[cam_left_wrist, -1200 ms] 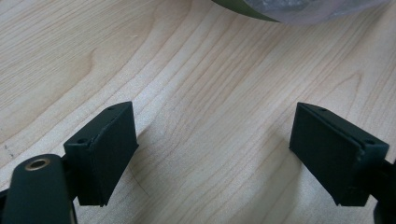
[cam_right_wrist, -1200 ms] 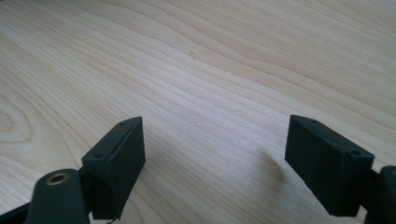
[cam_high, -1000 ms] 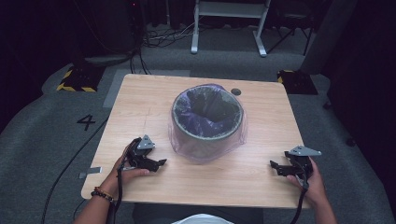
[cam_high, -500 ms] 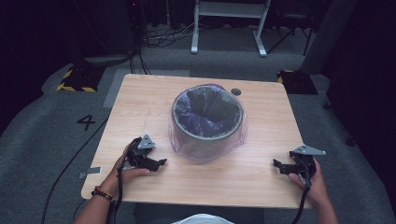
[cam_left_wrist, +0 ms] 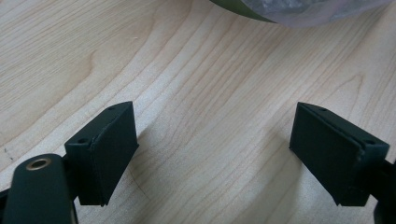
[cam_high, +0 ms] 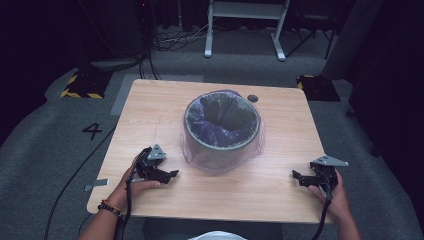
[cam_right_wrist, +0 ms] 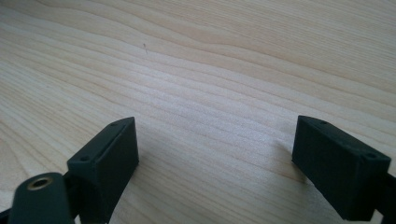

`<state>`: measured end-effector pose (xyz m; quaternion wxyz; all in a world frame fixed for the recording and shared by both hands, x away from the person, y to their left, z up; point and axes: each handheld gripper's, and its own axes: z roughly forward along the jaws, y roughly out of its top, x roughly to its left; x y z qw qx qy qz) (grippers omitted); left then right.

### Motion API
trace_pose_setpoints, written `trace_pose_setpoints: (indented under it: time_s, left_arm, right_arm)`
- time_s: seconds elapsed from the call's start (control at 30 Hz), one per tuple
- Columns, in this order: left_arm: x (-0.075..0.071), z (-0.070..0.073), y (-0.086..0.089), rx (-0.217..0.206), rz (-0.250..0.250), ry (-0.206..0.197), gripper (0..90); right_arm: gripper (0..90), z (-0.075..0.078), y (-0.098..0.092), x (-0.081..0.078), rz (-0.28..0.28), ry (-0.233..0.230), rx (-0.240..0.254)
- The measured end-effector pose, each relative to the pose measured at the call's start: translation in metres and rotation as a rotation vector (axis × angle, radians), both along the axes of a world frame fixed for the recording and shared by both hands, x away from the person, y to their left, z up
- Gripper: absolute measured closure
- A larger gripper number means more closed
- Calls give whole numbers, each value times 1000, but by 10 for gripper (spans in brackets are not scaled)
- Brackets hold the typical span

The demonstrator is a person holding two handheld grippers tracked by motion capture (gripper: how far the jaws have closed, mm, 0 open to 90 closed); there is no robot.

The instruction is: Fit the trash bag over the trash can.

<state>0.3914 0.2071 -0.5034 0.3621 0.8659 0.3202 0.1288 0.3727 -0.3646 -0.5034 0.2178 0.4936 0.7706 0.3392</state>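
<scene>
A round grey-green bin (cam_high: 222,127) lined with a translucent purple bag stands in the middle of the wooden table (cam_high: 150,115). My left gripper (cam_high: 167,175) rests on the table at the bin's front left, held by a hand, jaws wide open and empty. In the left gripper view the left gripper (cam_left_wrist: 212,154) shows bare wood between its pads, with the bin's base and bag edge (cam_left_wrist: 299,9) at the top. My right gripper (cam_high: 299,177) rests near the table's right front edge, also open. Bare wood lies between the right gripper's (cam_right_wrist: 215,158) jaws in its own view.
A small dark round disc (cam_high: 252,98) is set into the table behind the bin at its right. Cables, a white metal frame (cam_high: 245,22) and yellow-black striped blocks (cam_high: 80,85) lie on the grey floor beyond the table. A "4" (cam_high: 93,131) is marked on the floor at left.
The right gripper has slid a little to the right and toward the front edge. The left gripper and the bin have stayed where they were.
</scene>
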Motion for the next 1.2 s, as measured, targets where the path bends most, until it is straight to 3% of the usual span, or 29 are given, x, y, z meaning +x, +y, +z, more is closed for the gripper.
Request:
trace_pose_setpoints:
  time_s: [1.2]
  left_arm:
    - [3, 0, -1, -2, -12, 0, 146]
  right_arm:
    - [144, 0, 0, 0, -2, -1, -1]
